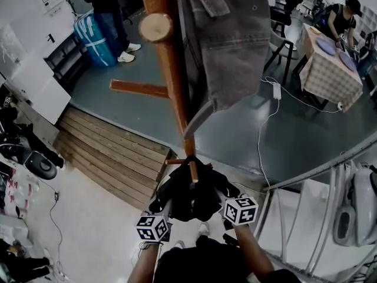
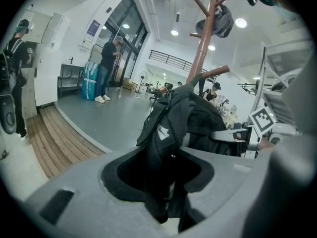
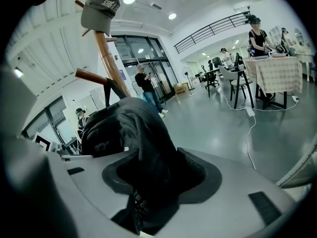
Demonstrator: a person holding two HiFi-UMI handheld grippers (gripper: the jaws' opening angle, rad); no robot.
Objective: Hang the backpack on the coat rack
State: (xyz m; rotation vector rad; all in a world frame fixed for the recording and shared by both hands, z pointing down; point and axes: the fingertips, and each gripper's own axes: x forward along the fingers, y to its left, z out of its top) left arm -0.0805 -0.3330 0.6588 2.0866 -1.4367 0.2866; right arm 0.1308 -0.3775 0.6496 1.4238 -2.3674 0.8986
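A black backpack (image 1: 188, 196) hangs by its top loop on a low peg (image 1: 193, 171) of the wooden coat rack (image 1: 171, 69). My left gripper (image 1: 166, 210) is at its left side and my right gripper (image 1: 219, 196) at its right, both just under the peg. In the left gripper view a backpack strap (image 2: 166, 133) drops loosely through the wide gap of my left gripper (image 2: 166, 180). In the right gripper view, black fabric (image 3: 133, 133) lies between the spread jaws of my right gripper (image 3: 158, 180). A grey cap (image 1: 227, 40) hangs higher on the rack.
Wooden steps (image 1: 112, 158) lie left of the rack's base. A white cable (image 1: 262, 134) trails across the grey floor. A metal railing (image 1: 318, 170) runs at the right. A checked table (image 1: 330, 69) and people stand farther off, with a blue bag (image 1: 94, 40) at the back left.
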